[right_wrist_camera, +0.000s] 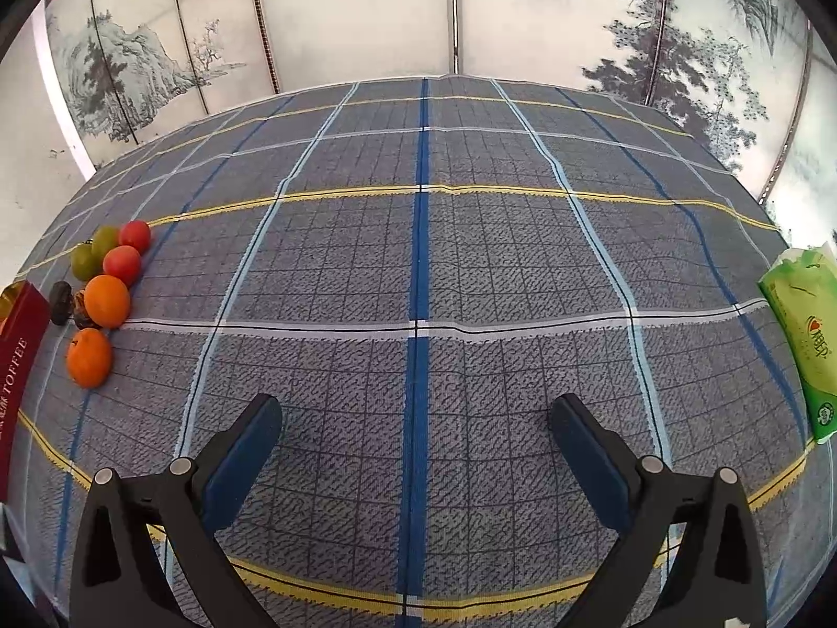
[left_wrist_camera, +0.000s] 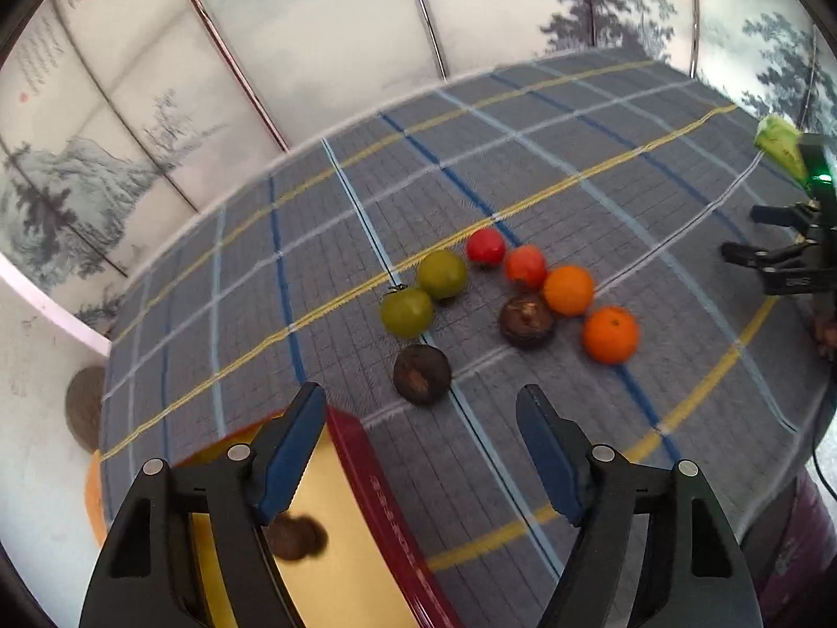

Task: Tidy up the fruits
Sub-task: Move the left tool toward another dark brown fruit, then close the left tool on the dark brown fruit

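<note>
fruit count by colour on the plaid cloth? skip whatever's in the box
Round green fruits: 2
Round red fruits: 2
Round orange fruits: 2
Dark brown wrinkled fruits: 2
Total: 8 loose on the plaid tablecloth. One more dark fruit lies inside the red box with gold lining.

Left gripper (left_wrist_camera: pixel 421 411) is angled steeply downward, jaws parted, nothing held between them. Right gripper (right_wrist_camera: pixel 416 421) is pitched likewise, jaws spread wide, nothing gripped.
</note>
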`<state>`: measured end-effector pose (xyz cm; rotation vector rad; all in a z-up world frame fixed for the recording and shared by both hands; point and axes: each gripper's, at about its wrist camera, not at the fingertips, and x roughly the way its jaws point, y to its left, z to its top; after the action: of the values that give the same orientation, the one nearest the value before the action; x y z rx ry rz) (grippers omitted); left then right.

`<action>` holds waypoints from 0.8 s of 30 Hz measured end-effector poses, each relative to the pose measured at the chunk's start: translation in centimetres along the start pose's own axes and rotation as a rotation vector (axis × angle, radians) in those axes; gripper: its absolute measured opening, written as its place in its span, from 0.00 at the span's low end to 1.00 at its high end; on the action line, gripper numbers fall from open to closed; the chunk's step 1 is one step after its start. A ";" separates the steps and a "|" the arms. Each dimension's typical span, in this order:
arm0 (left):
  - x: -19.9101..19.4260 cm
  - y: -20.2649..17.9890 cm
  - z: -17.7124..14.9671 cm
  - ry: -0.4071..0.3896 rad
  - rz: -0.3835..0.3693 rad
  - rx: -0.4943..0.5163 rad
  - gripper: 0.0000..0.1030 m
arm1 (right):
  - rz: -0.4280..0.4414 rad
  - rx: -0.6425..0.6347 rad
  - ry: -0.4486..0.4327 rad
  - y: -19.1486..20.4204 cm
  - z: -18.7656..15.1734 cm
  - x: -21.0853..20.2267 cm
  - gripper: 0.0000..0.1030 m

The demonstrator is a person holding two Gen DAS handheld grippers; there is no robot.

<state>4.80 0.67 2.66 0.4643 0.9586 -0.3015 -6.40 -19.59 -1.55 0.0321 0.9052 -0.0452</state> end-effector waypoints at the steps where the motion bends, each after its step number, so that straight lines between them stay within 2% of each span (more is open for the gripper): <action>1: 1.1 0.4 0.3 0.021 0.000 -0.002 0.73 | 0.003 0.002 -0.001 0.0 0.0 0.0 0.99; 5: 4.5 1.2 0.8 0.088 -0.017 -0.002 0.68 | 0.016 0.003 -0.003 -0.1 0.0 -0.1 0.99; 11: 8.8 0.9 1.5 0.183 -0.057 0.010 0.67 | 0.030 -0.005 -0.001 0.1 0.1 -0.1 0.99; 12: 9.6 1.0 1.5 0.212 -0.068 0.005 0.63 | 0.031 -0.008 0.000 0.1 0.0 -0.1 0.99; 13: 9.5 1.4 1.5 0.196 -0.095 -0.025 0.47 | 0.032 -0.009 0.000 0.2 0.1 -0.1 0.99; 14: 9.9 1.7 1.5 0.219 -0.129 -0.058 0.37 | 0.033 -0.009 0.000 0.2 0.1 -0.1 0.99; 15: 9.9 1.8 1.5 0.222 -0.121 -0.075 0.38 | 0.034 -0.009 0.000 0.2 0.1 -0.1 0.99; 17: 9.2 1.7 1.4 0.194 -0.088 -0.108 0.38 | 0.037 -0.006 -0.001 0.2 0.0 -0.2 0.99; 19: 7.3 1.0 0.9 0.149 -0.109 -0.149 0.38 | 0.033 -0.009 0.001 0.3 0.0 -0.2 0.99; 24: 2.0 -1.5 -1.2 0.066 -0.096 -0.237 0.38 | 0.028 -0.013 0.004 0.4 0.1 -0.2 0.99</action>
<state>4.35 -0.15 0.01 0.2132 1.0680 -0.2565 -6.41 -19.24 -1.37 0.0333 0.9087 -0.0132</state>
